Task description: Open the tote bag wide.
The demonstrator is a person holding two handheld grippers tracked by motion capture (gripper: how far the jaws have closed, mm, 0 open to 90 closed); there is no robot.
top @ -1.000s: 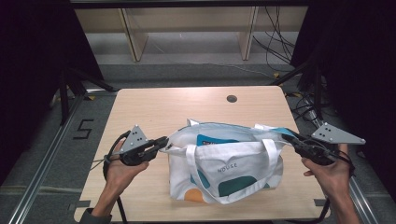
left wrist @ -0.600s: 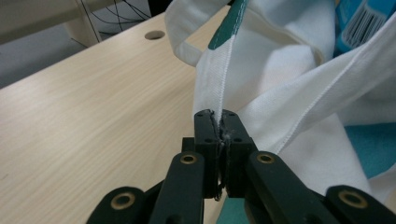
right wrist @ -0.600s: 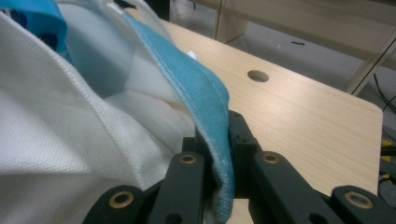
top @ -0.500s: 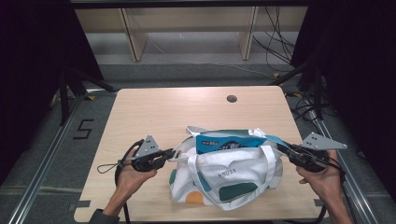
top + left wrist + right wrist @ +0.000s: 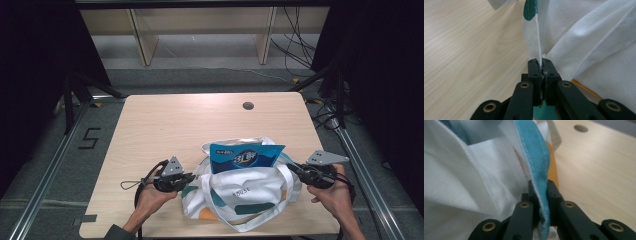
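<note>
Lying on the wooden table (image 5: 165,125) near its front edge is the white tote bag (image 5: 245,197) | blue snack packet (image 5: 246,158) is sticking up from its mouth | left gripper (image 5: 541,65) is clamping the bag's white seam | right gripper (image 5: 541,185) is clamping its blue edge

The hand-held gripper (image 5: 541,195) has its two black jaws closed on a light blue fabric edge (image 5: 535,157) with white stitching, which rises between them. To its left bulges white woven cloth of the bag (image 5: 461,182). An orange strip (image 5: 552,167), perhaps part of the bag's print, runs behind. The wooden surface (image 5: 599,175) lies right, with a round hole (image 5: 581,128) far off.
</note>
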